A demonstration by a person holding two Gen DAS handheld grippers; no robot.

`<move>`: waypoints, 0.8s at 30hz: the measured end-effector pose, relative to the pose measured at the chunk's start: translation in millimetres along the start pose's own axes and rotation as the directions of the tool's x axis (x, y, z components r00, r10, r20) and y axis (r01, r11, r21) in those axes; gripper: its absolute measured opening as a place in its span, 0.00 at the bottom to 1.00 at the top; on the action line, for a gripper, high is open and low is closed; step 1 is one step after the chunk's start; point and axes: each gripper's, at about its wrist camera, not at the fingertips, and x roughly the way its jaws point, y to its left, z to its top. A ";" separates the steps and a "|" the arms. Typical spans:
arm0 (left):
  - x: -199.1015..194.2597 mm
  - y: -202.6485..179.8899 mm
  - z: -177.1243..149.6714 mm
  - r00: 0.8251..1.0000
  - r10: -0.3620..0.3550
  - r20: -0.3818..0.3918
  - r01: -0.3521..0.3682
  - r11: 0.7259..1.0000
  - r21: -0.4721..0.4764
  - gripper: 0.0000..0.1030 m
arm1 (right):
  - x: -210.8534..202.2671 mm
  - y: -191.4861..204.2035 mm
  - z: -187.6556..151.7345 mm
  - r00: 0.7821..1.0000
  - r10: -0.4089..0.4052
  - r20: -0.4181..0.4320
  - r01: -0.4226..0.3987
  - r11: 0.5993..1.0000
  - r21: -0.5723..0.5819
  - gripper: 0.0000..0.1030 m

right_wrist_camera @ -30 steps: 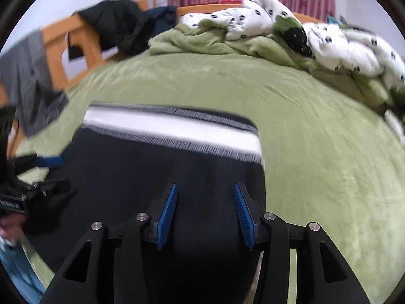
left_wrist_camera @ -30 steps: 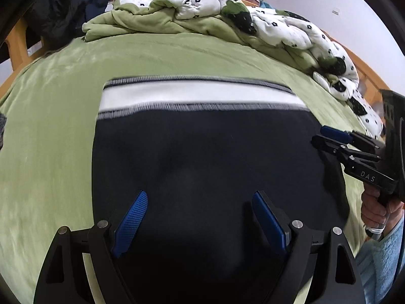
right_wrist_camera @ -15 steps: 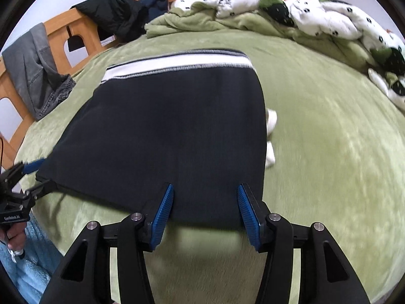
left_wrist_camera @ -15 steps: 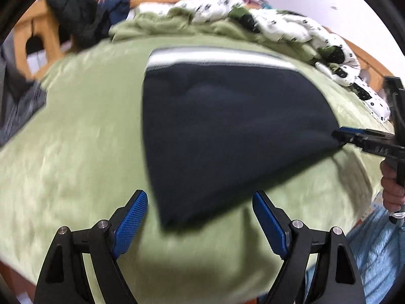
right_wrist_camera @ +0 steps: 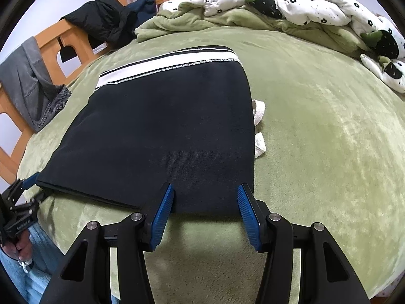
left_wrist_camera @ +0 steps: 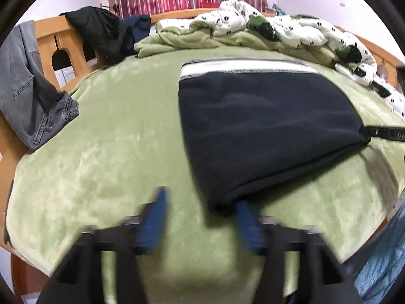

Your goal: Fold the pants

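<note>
Green plush bedding (right_wrist_camera: 316,131) covered the bed. On it the left tongs (left_wrist_camera: 200,217), blurred, were closing at the near left corner of the folded dark pants (right_wrist_camera: 162,131); whether they pinched the cloth was unclear. The right tongs (right_wrist_camera: 205,210) stood half open around the near right edge. A rumpled quilt (right_wrist_camera: 291,2) lay behind.

- My left claw (left_wrist_camera: 200,217) is closing, blurred, beside the folded pants' (left_wrist_camera: 263,124) near corner.
- The pants lie on the green bed (left_wrist_camera: 114,139).
</note>
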 end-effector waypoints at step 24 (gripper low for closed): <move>-16.7 29.6 -1.8 0.975 -0.223 0.013 0.221 0.953 -0.209 0.48 | -7.1 9.2 13.2 0.994 -0.039 0.101 0.039 0.999 0.007 0.51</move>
